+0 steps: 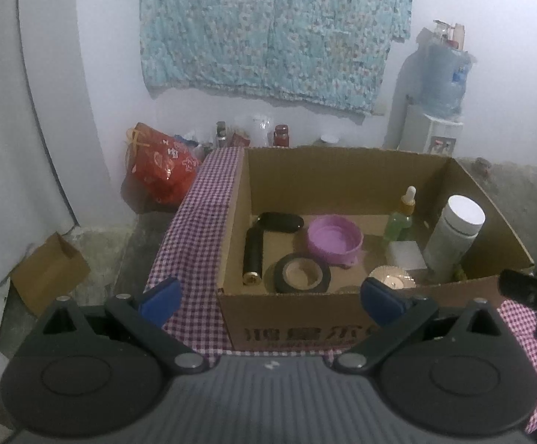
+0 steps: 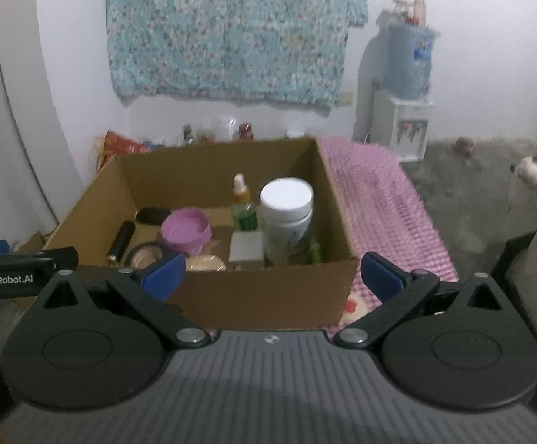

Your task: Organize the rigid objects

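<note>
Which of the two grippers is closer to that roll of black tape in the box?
Left. The left gripper hangs just before the black tape; the right gripper sits further toward the box's right.

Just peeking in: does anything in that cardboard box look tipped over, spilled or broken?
Nothing looks spilled or broken. In the cardboard box, the white jar and dropper bottle stand upright, while the black cylinder lies on its side beside the tape roll. That seems placed, not toppled.
</note>
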`<state>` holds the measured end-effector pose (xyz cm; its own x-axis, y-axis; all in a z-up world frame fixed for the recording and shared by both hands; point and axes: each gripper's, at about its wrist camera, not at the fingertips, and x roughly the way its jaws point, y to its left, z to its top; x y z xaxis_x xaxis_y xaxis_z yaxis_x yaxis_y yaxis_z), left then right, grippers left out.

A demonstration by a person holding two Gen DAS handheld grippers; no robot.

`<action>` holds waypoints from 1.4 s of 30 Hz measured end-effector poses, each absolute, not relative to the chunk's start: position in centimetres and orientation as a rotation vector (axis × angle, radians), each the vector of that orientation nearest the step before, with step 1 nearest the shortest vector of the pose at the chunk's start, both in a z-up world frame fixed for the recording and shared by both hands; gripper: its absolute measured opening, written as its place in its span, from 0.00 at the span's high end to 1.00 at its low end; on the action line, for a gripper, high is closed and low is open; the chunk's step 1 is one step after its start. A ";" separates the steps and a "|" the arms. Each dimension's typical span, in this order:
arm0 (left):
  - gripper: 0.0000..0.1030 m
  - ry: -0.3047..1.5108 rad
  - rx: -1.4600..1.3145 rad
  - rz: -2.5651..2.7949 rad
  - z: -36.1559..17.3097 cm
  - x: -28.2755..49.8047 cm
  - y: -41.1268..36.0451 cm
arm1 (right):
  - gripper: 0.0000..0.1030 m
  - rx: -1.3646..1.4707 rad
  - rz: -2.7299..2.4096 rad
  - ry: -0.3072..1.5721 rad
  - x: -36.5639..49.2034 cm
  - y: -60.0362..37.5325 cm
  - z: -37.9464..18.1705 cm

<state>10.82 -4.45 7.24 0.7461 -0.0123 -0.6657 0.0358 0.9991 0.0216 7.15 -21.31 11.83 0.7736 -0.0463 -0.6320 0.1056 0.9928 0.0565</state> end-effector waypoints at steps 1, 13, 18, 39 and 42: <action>0.00 0.732 0.035 -0.027 7.2 10.9 -4.5 | 0.01 0.090 -0.074 0.693 7.4 -21.1 11.7; 0.00 0.729 0.039 -0.056 7.6 11.1 -5.9 | 0.01 0.072 -0.023 0.688 8.3 -19.7 12.6; 0.00 0.749 0.038 -0.069 7.3 11.6 -6.3 | 0.01 0.065 -0.037 0.701 8.5 -19.8 12.4; 0.00 0.768 0.031 -0.082 6.8 12.1 -6.5 | 0.01 0.069 -0.056 0.729 8.8 -20.6 11.6; 0.00 0.769 0.026 -0.085 6.8 12.1 -6.3 | 0.01 0.067 -0.057 0.729 8.8 -20.6 11.5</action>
<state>12.11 -6.30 6.76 0.7151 -0.0674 -0.6958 0.0863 0.9962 -0.0079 8.84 -20.60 11.54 0.7444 -0.0282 -0.6671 0.0751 0.9963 0.0416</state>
